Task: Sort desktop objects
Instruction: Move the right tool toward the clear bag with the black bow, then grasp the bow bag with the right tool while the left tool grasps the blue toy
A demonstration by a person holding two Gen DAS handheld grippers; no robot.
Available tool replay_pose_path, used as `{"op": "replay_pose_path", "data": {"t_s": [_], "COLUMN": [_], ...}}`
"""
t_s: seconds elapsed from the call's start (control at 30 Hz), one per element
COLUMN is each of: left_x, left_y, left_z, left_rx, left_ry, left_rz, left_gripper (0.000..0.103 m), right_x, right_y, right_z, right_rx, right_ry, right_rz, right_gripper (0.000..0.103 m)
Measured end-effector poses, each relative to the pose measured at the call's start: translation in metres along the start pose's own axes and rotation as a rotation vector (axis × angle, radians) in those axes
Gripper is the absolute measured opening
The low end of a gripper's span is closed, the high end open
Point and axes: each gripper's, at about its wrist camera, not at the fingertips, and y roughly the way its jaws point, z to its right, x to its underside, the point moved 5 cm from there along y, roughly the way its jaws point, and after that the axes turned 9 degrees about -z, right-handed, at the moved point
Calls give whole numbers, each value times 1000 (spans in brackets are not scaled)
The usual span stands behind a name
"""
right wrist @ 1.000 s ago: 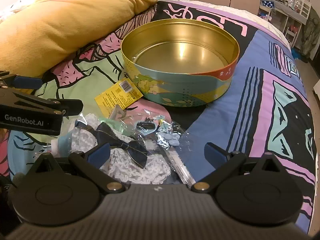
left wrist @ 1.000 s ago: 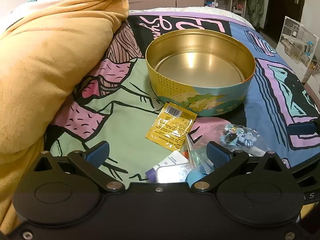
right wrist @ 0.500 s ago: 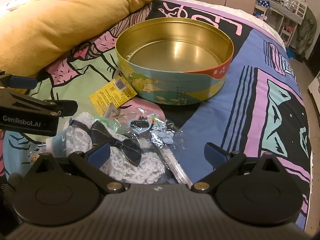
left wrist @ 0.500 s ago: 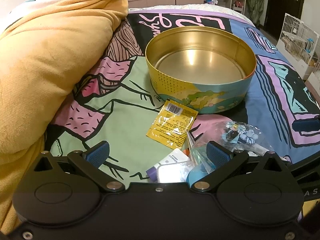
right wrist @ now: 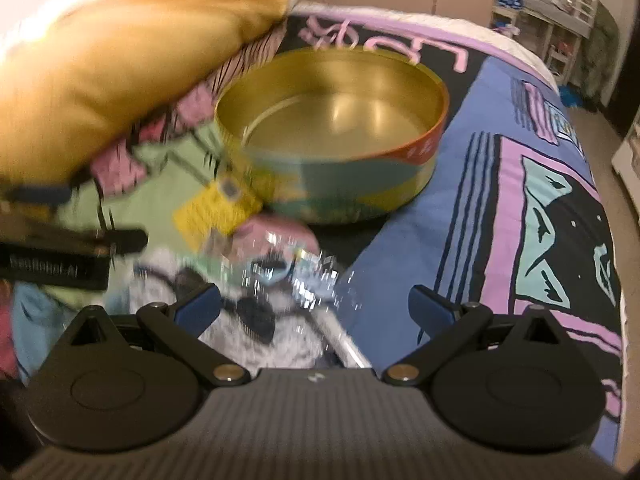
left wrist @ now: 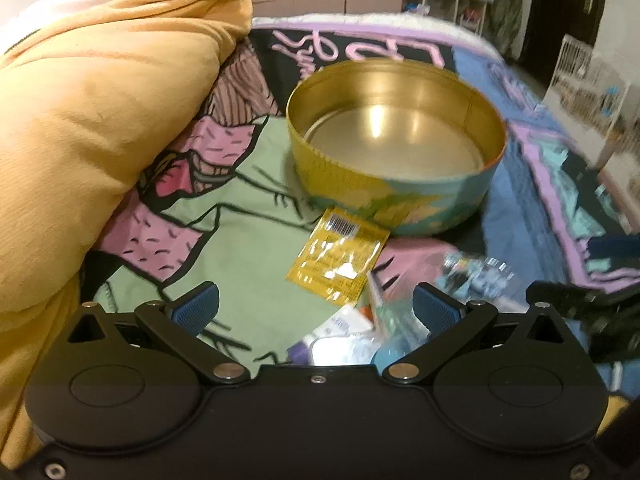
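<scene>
A round gold tin [left wrist: 396,148] [right wrist: 332,140] stands empty on the patterned bedspread. In front of it lies a yellow sachet [left wrist: 340,256] [right wrist: 218,210]. Nearer me is a heap of small things: a clear bag of trinkets [left wrist: 472,272] [right wrist: 296,268], white lace with a dark bow [right wrist: 248,320], a pen-like tube [right wrist: 340,336], a white and purple packet [left wrist: 340,332]. My left gripper [left wrist: 316,310] is open over the near edge of the heap. My right gripper [right wrist: 314,306] is open above the lace and bag. Both views are blurred.
A big orange duvet [left wrist: 88,132] [right wrist: 132,68] is piled along the left. The bedspread [right wrist: 520,200] stretches right of the tin. Shelves and a white wire crate [left wrist: 592,80] stand beyond the bed. Each gripper shows at the other's view edge.
Both grippers have moved, and both views have gone blurred. In the right wrist view the tin and heap have shifted right. Jaws stay open.
</scene>
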Motion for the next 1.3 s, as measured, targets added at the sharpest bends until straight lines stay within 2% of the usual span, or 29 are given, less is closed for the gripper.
{"op": "replay_pose_path", "data": {"t_s": [0.13,0.17,0.23,0.3,0.37,0.43,0.5,0.63,0.7,0.73,0.77,0.8,0.83,0.9,0.97,1.07,1.23,1.3], "left_x": [-11,-13,-15,-16,-18,-20,-18,-13,-12,-12,-12,-11,-11,-8,-5,3,25,32], "left_y": [3,7,15,24,35,47,55,52,48,45,41,38,34,26,16,7,21,32], "left_z": [-22,-29,-41,-48,-51,-49,-45,-37,-34,-34,-32,-31,-29,-22,-12,9,55,69], "left_rx": [126,162,214,221,210,201,207,257,285,300,312,325,339,356,347,303,206,152], "left_ry": [-94,-133,-188,-219,-231,-227,-210,-172,-161,-157,-150,-134,-108,-45,24,170,400,455], "left_rz": [-35,-62,-98,-127,-152,-184,-220,-246,-242,-240,-233,-230,-230,-220,-185,-139,-138,-140], "left_gripper": [103,103,103,103,103,103,103,103,103,103,103,103,103,103,103,103,102,102], "right_x": [-5,-5,-2,9,23,36,40,29,23,23,22,23,23,23,20,13,4,3], "right_y": [-3,-4,-16,-21,-15,3,17,19,27,32,36,39,41,42,39,28,14,10], "right_z": [20,17,-8,-45,-72,-93,-98,-79,-60,-54,-48,-46,-41,-30,-19,-10,6,11], "right_rx": [-162,-209,-279,-289,-260,-204,-176,-204,-205,-233,-259,-264,-248,-265,-291,-303,-316,-321], "right_ry": [108,97,-52,-256,-407,-511,-539,-384,-272,-227,-195,-176,-162,-115,-49,4,91,122], "right_rz": [-19,-17,32,37,12,-65,-124,-126,-175,-211,-239,-251,-251,-240,-216,-131,-50,-27], "right_gripper": [103,103,103,103,103,103,103,101,89,81,67,56,52,34,30,24,22,22]}}
